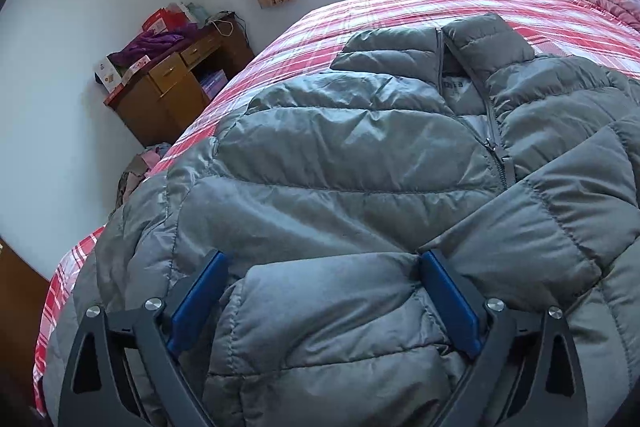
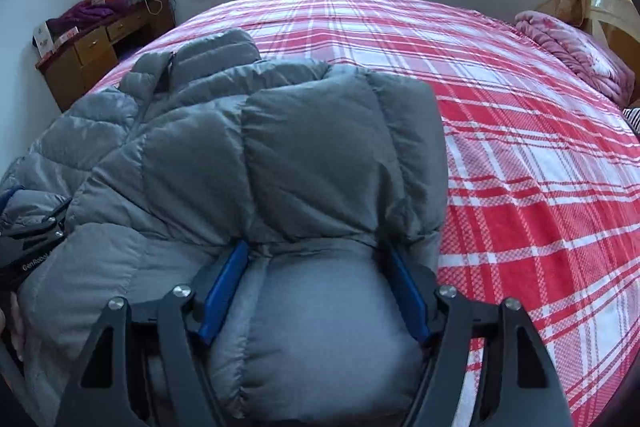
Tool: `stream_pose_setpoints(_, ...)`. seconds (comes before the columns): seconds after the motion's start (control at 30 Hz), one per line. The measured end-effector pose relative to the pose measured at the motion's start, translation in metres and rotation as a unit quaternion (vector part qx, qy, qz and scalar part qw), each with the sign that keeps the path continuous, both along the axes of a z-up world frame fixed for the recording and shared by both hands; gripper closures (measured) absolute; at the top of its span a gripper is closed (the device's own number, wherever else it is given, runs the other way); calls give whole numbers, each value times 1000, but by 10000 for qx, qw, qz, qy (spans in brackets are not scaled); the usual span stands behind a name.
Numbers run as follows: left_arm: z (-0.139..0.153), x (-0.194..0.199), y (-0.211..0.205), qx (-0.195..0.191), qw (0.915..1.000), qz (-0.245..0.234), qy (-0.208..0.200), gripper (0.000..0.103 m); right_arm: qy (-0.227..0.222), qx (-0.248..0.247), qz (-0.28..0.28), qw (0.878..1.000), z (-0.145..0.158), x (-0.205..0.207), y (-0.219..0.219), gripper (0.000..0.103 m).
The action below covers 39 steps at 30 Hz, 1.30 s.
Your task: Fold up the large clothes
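Observation:
A grey puffer jacket (image 1: pixel 340 147) lies front up on the red plaid bed (image 1: pixel 400 7), collar toward the window and zip partly open. My left gripper (image 1: pixel 322 259) stands wide over the near left part of the jacket; a puffy fold bulges between its blue pads without being squeezed. In the right wrist view the jacket (image 2: pixel 200 155) has its right side folded over. My right gripper (image 2: pixel 316 247) pinches a thick fold at the near right edge, its blue pads pressing into the padding. The left gripper (image 2: pixel 24 227) shows at the left edge of that view.
The plaid bed (image 2: pixel 520 187) stretches bare to the right. A pink blanket (image 2: pixel 572 55) is bunched at the far right beside a pale chair (image 2: pixel 612 15). A wooden desk (image 1: pixel 168 87) piled with clothes and boxes stands left of the bed, with clothes on the floor (image 1: pixel 140 163).

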<state>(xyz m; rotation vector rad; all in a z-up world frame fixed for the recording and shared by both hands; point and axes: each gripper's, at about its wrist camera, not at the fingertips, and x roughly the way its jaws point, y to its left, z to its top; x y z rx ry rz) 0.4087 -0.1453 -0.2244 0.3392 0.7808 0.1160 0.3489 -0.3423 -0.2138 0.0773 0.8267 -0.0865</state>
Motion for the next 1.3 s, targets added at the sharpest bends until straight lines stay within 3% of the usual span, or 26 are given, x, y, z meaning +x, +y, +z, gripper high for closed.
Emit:
stream_pose_setpoints(0.3, -2, 1, 1, 16, 10000, 39, 6, 4, 96, -325, -49, 9994, -3, 5, 7, 29)
stream_pose_setpoints(0.63, 3, 4, 9, -186, 9997, 41, 125, 3, 62, -301, -30, 9995, 0, 3, 4, 29)
stream_pose_setpoints(0.7, 19, 4, 20, -520, 9984, 86, 186, 3, -99, -117, -111, 9998, 11, -5, -3, 30)
stream_pose_setpoints(0.8, 56, -3, 32, -911, 9951, 31, -382, 3, -654, -118, -288, 9974, 45, -22, -11, 30)
stream_pose_setpoints(0.9, 69, 8, 33, -1084, 9924, 102, -569, 3, -951, -86, -380, 9947, 73, -15, -13, 30)
stream_pose_setpoints(1.0, 46, 30, 27, -883, 9955, 231, -266, 3, -824, -56, -332, 9960, 71, 14, -9, 30)
stream_pose_setpoints(1.13, 1, 48, 21, -491, 9979, 332, 246, 3, -384, -419, -18, 9984, 35, 43, 6, 32)
stream_pose_setpoints(1.23, -4, 50, 21, -497, 9978, 367, 237, 1, -42, -172, -10, 9998, 6, 50, -3, 32)
stream_pose_setpoints(1.3, -6, 50, 20, -482, 9978, 404, 209, 1, 16, -80, -26, 10000, 3, 53, -6, 31)
